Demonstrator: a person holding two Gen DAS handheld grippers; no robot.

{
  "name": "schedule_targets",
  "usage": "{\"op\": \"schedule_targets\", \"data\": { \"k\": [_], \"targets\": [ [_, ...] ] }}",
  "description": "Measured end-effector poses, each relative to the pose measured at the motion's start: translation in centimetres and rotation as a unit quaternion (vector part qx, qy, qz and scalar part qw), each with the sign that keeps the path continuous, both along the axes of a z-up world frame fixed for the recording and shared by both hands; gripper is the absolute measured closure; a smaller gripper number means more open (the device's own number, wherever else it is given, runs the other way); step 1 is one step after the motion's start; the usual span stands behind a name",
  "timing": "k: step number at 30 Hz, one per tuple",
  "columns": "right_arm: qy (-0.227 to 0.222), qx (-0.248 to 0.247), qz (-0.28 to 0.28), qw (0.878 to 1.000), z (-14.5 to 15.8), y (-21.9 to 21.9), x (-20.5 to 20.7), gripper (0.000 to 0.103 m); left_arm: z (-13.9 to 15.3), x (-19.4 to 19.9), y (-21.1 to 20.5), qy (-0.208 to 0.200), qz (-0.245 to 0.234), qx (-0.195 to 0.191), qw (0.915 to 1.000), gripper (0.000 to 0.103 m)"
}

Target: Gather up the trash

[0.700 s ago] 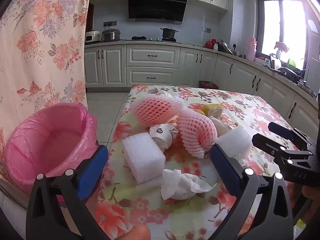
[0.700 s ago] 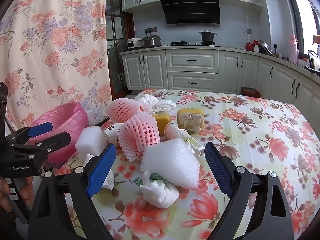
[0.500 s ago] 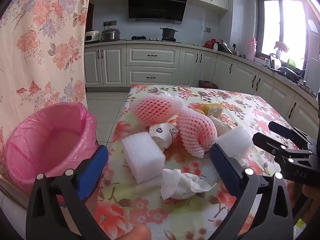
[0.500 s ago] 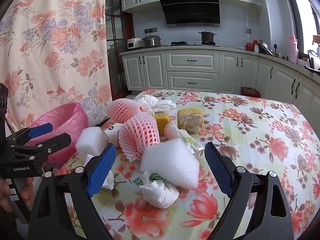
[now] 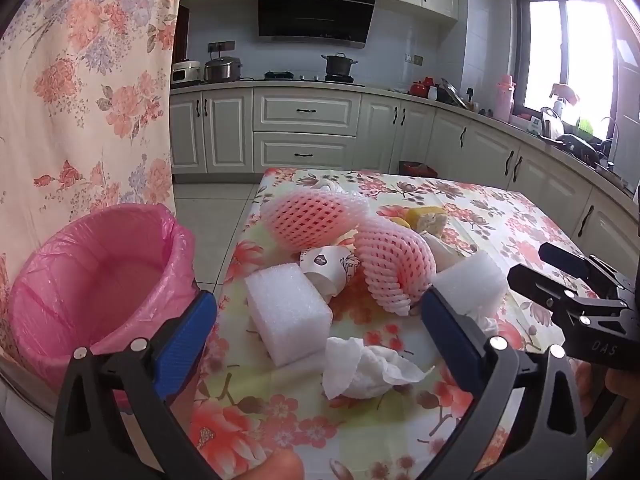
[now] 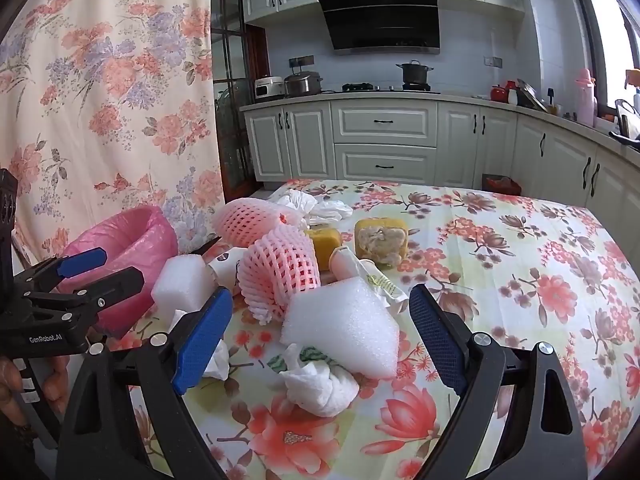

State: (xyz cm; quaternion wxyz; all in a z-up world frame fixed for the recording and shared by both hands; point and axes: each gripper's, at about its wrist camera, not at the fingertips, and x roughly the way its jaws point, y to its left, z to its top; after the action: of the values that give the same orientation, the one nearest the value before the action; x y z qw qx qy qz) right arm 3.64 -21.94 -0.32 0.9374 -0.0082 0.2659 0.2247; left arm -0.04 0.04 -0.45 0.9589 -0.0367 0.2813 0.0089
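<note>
Grippers left (image 5: 316, 320) and right (image 6: 320, 320) gape wide, empty.

The counter (image 6: 520, 264) wears a pale yellow-green cloth printed with pink and red flowers. The bin (image 5: 100, 280) has a pink liner. Two fruit nets (image 5: 394, 264) are pink mesh, the foam blocks (image 6: 340, 324) and tissues (image 5: 368, 368) white. The curtain (image 5: 80, 80) is cream with peach and lilac blossoms. Each hand-held gripper (image 5: 320, 332) is black with blue pads.

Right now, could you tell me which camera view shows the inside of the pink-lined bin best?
The left wrist view: the pink-lined bin is close, its mouth open to the camera. The right wrist view shows it farther off, partly behind the left gripper.
</note>
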Motion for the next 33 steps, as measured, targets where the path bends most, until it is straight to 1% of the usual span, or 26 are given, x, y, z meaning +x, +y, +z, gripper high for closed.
{"op": "schedule_targets", "data": {
  "k": [33],
  "targets": [
    [-0.001,-0.002,-0.003,1.0,-0.24,-0.14,0.07,0.019,0.15,-0.14,0.33,0.0,0.002,-0.002,1.0,0.004]
  ]
}}
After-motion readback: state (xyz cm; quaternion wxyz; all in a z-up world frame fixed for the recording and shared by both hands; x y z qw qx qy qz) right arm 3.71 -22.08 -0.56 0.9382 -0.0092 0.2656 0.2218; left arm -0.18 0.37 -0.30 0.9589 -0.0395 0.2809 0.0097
